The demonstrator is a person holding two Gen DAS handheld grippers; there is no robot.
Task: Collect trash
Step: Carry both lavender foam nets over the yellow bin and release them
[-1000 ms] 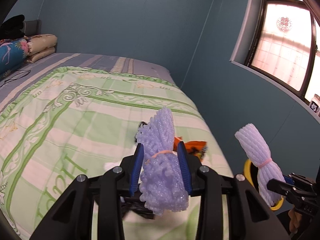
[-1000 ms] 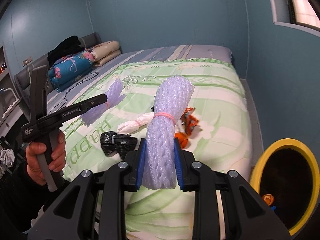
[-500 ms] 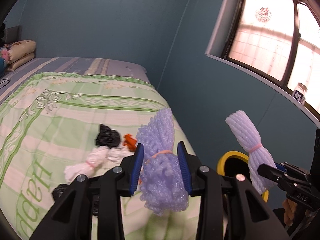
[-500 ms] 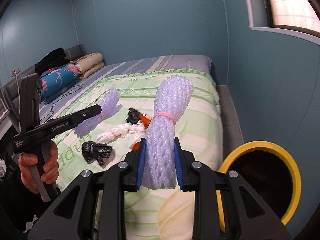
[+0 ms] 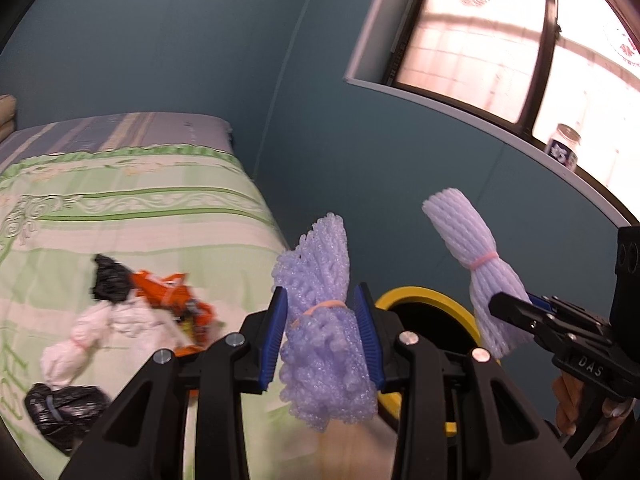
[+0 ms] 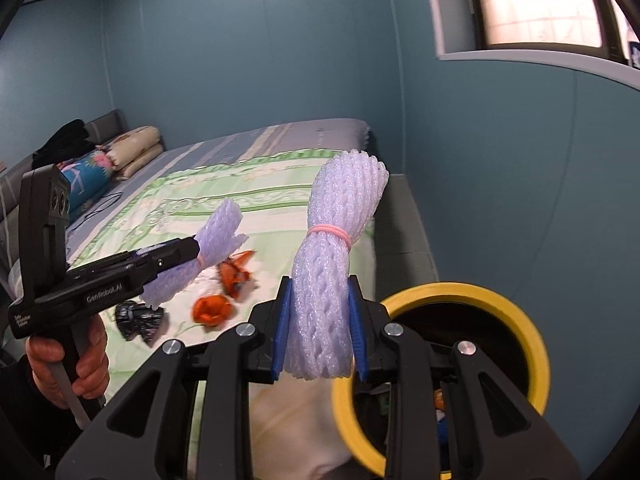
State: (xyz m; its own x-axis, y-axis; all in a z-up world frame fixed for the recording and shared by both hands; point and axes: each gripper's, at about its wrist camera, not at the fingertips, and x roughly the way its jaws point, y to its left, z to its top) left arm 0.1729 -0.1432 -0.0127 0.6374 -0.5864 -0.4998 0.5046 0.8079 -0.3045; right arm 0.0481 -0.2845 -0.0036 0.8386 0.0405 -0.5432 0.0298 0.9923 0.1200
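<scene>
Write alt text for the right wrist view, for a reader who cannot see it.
The right gripper clamps a white foam net bundle beside a yellow-rimmed bin. At left, the left gripper holds a purple foam net bundle over a green bedspread strewn with orange wrappers and a black bag.

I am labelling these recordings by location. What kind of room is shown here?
Most likely a bedroom: a bed with a green patterned quilt, folded floral pillows by its grey headboard, teal painted walls and a window.

Dim room, glaring window [image 5: 492, 44], fisheye warp
</scene>
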